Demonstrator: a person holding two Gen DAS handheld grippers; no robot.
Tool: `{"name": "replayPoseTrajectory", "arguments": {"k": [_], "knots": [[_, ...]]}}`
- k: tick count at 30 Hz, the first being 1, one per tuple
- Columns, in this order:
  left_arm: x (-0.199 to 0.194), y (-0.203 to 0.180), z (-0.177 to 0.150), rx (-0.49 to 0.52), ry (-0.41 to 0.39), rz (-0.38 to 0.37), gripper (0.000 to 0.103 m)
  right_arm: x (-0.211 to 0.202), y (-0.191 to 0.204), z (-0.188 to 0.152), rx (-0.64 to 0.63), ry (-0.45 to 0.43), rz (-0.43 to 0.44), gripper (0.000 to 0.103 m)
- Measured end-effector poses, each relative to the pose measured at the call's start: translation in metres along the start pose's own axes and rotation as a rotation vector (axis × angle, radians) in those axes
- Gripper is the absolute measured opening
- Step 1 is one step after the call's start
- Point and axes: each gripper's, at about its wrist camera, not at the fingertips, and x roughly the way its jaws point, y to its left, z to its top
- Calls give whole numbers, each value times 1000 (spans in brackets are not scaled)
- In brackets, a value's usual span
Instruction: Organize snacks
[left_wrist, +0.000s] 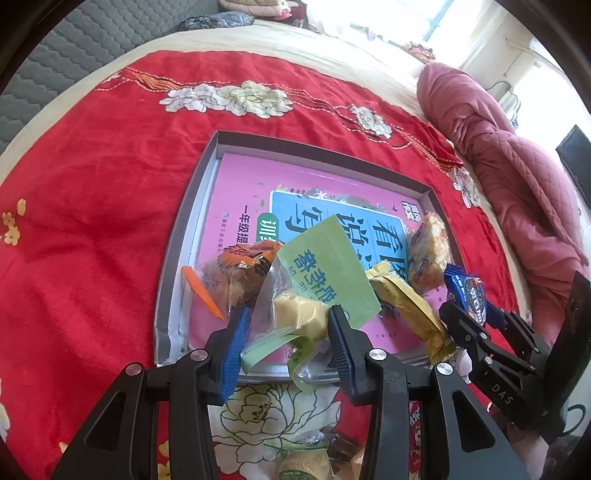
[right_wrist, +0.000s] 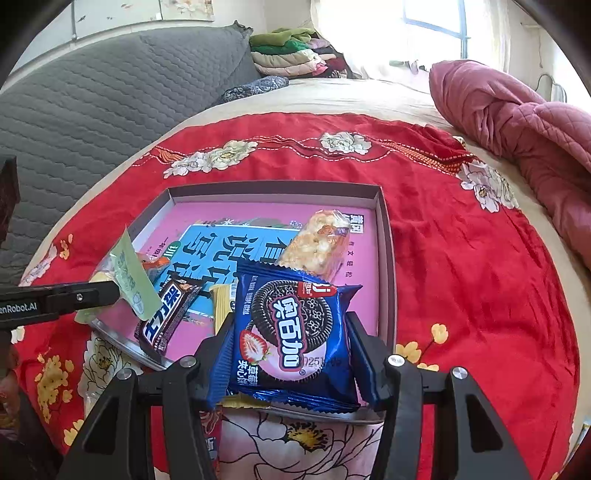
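Over the shallow box (left_wrist: 192, 206) on the red bedspread (left_wrist: 92, 221), a green-labelled pastry packet (left_wrist: 295, 310) is being clamped by the left gripper (left_wrist: 286, 332), while a blue Oreo pack (right_wrist: 295, 332) is being pinched by the right gripper (right_wrist: 291, 354), probably so both get dropped in with the other snacks.

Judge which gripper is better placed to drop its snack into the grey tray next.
Right, probably. The right gripper holds the blue cookie packet over open tray floor; the left gripper's green-labelled pastry bag hangs over the near rim.

Snack packets (left_wrist: 402, 295) crowd the near end of the shallow box (left_wrist: 221, 140). Its far end lies open. The red blanket (left_wrist: 92, 221) around the box is bare.
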Motion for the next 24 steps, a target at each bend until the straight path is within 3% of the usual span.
{"name": "replayPoseTrajectory", "arguments": {"k": [15,24], "knots": [[8,0,-3,1,25,-2,44,4,-12,-3,75,27,38,55],[10,1,-3,-5,28,2,45,9,1,-6,4,33,-4,55]]}}
